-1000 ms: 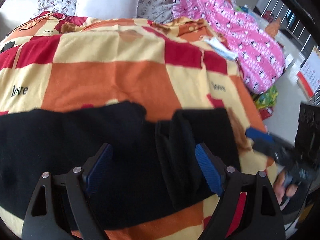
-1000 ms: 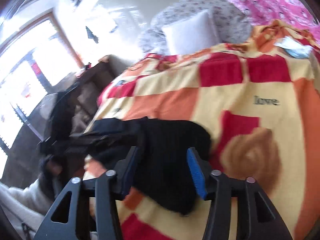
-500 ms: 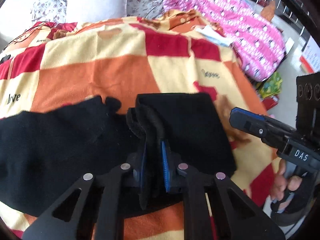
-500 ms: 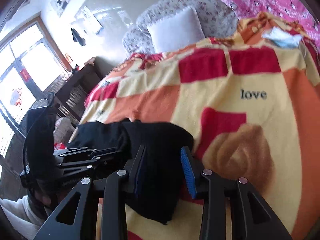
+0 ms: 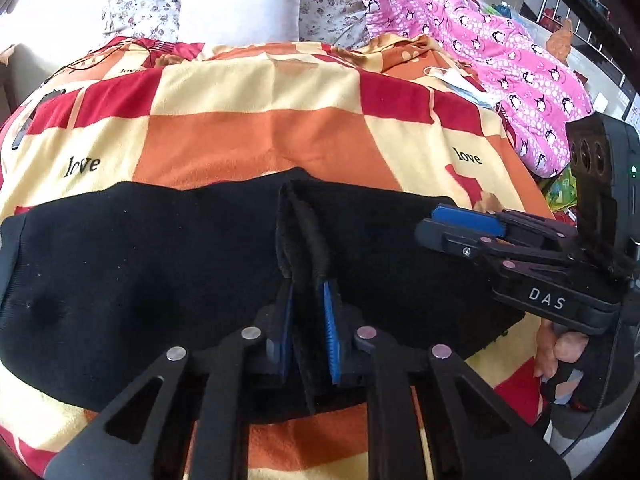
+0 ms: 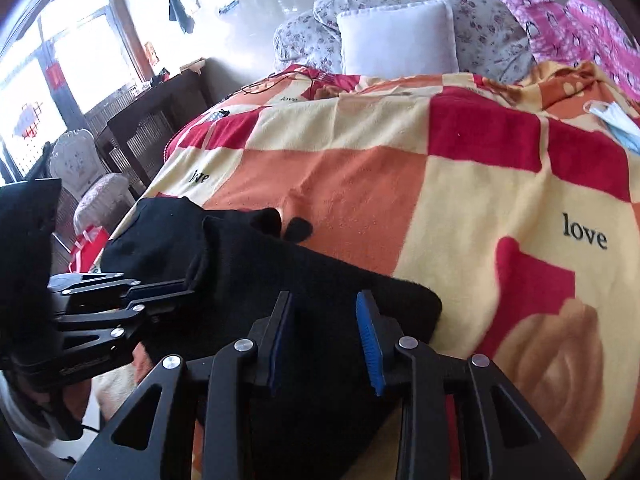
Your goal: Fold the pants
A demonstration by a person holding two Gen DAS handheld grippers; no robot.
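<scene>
Black pants (image 5: 140, 272) lie across the near edge of a checked orange, red and yellow blanket (image 5: 248, 136). My left gripper (image 5: 307, 312) is shut on a raised ridge of the pants' fabric near their middle. My right gripper (image 6: 326, 340) is part open, its blue pads either side of the pants' right end (image 6: 320, 280), not pinching it. The right gripper also shows in the left wrist view (image 5: 466, 220), over the right end. The left gripper shows in the right wrist view (image 6: 160, 292), clamped on the fabric.
A white pillow (image 5: 240, 8) and floral bedding lie at the bed's head. A pink penguin quilt (image 5: 500, 60) and a face mask (image 5: 456, 80) lie at the right. A dark wooden table (image 6: 152, 120) and a white chair (image 6: 76, 160) stand left of the bed.
The left gripper closed from wide open onto a fold of the pants and lifted it into a ridge. The right gripper narrowed and moved in over the pants' right end.
</scene>
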